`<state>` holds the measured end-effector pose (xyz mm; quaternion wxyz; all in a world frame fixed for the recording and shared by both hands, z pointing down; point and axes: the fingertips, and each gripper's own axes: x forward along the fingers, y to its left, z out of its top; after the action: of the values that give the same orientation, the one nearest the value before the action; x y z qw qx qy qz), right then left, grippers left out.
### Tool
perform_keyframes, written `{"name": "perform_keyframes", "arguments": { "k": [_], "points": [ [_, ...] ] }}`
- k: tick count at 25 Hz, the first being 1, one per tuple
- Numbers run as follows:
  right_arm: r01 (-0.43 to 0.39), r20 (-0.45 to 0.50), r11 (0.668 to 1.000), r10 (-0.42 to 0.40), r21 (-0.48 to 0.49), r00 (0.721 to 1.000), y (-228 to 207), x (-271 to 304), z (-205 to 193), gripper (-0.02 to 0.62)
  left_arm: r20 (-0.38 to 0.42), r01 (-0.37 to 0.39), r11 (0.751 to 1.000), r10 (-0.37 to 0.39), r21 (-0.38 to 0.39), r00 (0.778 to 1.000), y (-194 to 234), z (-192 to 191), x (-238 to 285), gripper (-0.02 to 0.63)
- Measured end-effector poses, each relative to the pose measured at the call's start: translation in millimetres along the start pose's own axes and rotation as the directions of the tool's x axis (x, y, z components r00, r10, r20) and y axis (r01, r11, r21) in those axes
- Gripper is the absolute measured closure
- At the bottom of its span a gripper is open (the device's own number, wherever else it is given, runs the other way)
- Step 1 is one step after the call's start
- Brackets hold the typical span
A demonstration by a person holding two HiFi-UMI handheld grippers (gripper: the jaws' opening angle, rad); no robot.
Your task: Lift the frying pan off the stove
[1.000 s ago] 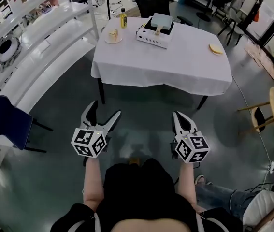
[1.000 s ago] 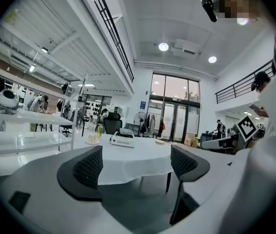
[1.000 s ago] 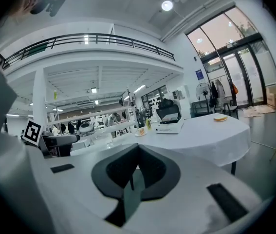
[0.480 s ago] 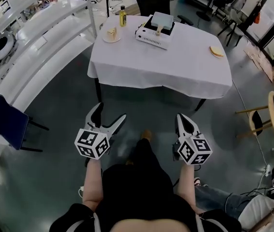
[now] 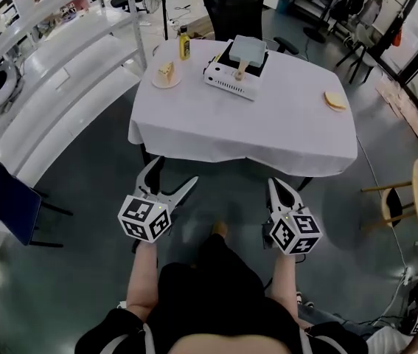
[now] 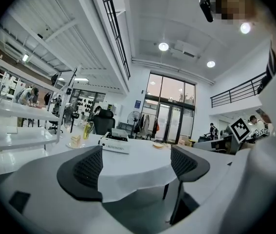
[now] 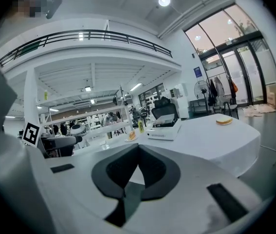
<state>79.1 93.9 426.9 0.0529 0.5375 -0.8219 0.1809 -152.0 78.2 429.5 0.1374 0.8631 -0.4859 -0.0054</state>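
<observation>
While the pan (image 5: 247, 48) sits on the stove (image 5: 227, 82), far across the worktop (image 5: 267, 120), my left claw (image 5: 172, 171) gapes empty, right claw (image 5: 276, 185) closed; I'd step close and take the handle (image 5: 242, 66) squarely.

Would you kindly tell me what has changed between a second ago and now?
The person has walked forward, so the table now lies nearer in the head view. Nothing was taken hold of or let go. Unchanged: the left gripper with jaws apart, the right gripper with jaws together, both empty and held low in front of the person, and the frying pan on the stove.
</observation>
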Motion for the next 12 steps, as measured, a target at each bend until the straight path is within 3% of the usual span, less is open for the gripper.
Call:
{"name": "perform_keyframes", "arguments": {
  "k": [12],
  "points": [
    [-0.029,-0.004,1.000,0.029,-0.007,1.000,-77,107,57,0.591,-0.010,-0.010,1.000,0.010,0.000,1.000,32,28,128,0.158]
  ]
}}
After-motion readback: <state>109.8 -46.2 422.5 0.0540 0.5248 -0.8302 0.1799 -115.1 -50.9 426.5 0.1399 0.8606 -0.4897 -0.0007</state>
